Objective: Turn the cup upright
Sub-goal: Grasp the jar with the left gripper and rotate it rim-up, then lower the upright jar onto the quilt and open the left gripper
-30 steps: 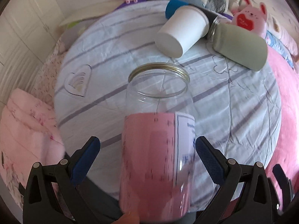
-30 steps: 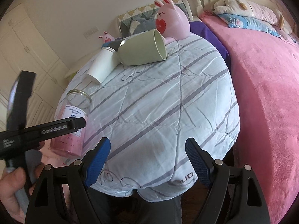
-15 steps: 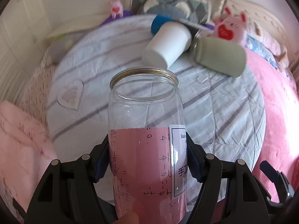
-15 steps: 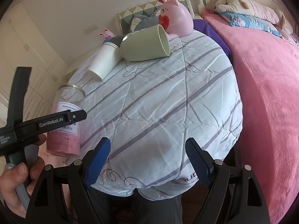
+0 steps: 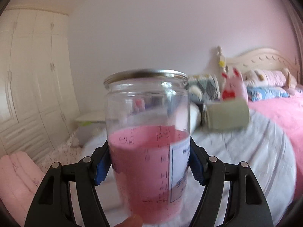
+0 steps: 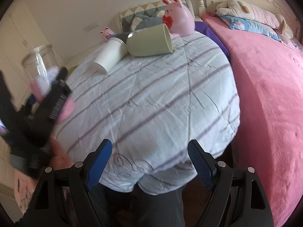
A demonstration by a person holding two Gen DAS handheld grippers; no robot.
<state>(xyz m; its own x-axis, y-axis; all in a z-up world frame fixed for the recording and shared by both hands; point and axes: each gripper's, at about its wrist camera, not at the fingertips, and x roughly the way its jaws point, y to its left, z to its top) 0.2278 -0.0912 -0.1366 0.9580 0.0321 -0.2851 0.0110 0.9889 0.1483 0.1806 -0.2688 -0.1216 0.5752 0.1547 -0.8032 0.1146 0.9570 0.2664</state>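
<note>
The round table (image 6: 151,98), under its striped quilted cloth, fills most of my right-hand view, with the pink bed (image 6: 269,104) close along its right side. At the far edge lie two cups on their sides: a green cup (image 6: 149,41) with its mouth toward the bed, and a white paper cup (image 6: 108,58) touching it, its base pointing toward me. In my left gripper (image 5: 149,168) I hold a glass jar (image 5: 148,141) with a pink label, the blue pads clamped on either side of its lower body, mouth up and roughly level; it looks clear of the table, out past the near left edge. My right gripper (image 6: 149,168) hangs spread wide with nothing between its fingers, just off the near edge. I judge the jar's turn essentially done, with only the setting down left; the two lying cups are untouched. The middle of the cloth is bare, so there is ample room to land the jar. The cloth is soft and wrinkled, so I would place it well in from the rim.
</note>
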